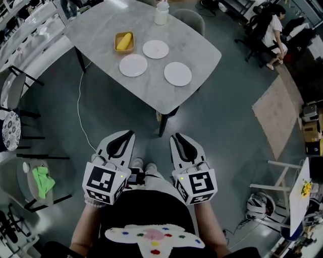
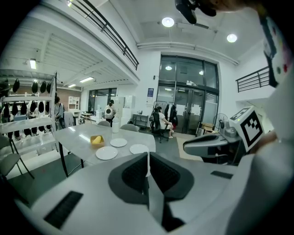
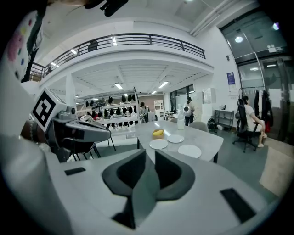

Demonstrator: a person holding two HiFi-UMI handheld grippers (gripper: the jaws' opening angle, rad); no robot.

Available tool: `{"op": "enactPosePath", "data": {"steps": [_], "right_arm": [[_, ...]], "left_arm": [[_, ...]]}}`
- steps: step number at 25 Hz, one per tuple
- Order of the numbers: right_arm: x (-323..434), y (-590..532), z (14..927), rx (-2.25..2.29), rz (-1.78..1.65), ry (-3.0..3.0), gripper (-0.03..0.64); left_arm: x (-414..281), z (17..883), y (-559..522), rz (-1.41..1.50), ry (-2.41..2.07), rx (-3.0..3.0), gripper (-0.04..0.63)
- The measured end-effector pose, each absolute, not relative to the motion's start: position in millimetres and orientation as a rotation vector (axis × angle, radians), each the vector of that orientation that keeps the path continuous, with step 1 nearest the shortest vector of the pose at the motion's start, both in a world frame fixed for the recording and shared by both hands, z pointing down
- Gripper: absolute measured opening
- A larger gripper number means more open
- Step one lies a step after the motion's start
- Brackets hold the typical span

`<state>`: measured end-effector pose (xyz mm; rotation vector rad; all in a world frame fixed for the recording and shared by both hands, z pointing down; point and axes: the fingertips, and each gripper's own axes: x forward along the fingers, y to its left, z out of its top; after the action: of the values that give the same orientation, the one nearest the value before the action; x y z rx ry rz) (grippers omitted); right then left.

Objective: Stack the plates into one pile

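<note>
Three white plates lie apart on the grey marble table (image 1: 96, 27): one on the left (image 1: 133, 65), one further back (image 1: 155, 49), one on the right (image 1: 177, 74). Both grippers are held over the floor, well short of the table, near the person's body. My left gripper (image 1: 126, 135) is shut with nothing in it, and so is my right gripper (image 1: 176, 137). The left gripper view shows its shut jaws (image 2: 148, 158) and the plates (image 2: 106, 153) far ahead. The right gripper view shows its jaws (image 3: 149, 156) together and the plates (image 3: 158, 144) beyond.
A yellow dish (image 1: 124, 42) with something yellow in it and a white bottle (image 1: 161, 12) stand on the table behind the plates. Chairs (image 1: 11, 128) stand at the left, one with a green cloth (image 1: 43, 181). A seated person (image 1: 272, 30) is at the far right. A brown mat (image 1: 277, 113) lies on the floor.
</note>
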<state>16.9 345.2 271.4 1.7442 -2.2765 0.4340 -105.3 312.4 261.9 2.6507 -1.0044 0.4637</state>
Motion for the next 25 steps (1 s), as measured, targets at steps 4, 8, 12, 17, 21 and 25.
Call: {"op": "enactPosePath", "data": {"steps": [4,8,12,17,21,25], "right_arm": [[18.7,349.2,270.9,1.720,0.444,-2.303,0.117],[26.1,357.1,275.6,1.720,0.457,-2.306,0.124],[35.0,364.2,277.5,1.724,0.461,-2.312,0.126],[42.7,371.9,277.6,1.712,0.445,-2.334,0.129],[45.8,374.2,273.7,1.696,0.411,-2.353,0.132],[45.8,375.3,271.2,1.691,0.391,-2.366,0.132]], "left_arm": [[-98.9,261.6,317.1,0.438,-1.002,2.627,0.087],[-92.4,263.6,321.7,0.455,-1.014,2.624,0.100],[-86.8,261.3,328.3,0.447,-1.038,2.623,0.100],[-83.3,259.2,336.1,0.430,-1.085,2.619,0.103],[-80.9,253.5,338.9,0.402,-1.119,2.628,0.103],[-82.7,250.2,340.8,0.381,-1.145,2.632,0.103]]}}
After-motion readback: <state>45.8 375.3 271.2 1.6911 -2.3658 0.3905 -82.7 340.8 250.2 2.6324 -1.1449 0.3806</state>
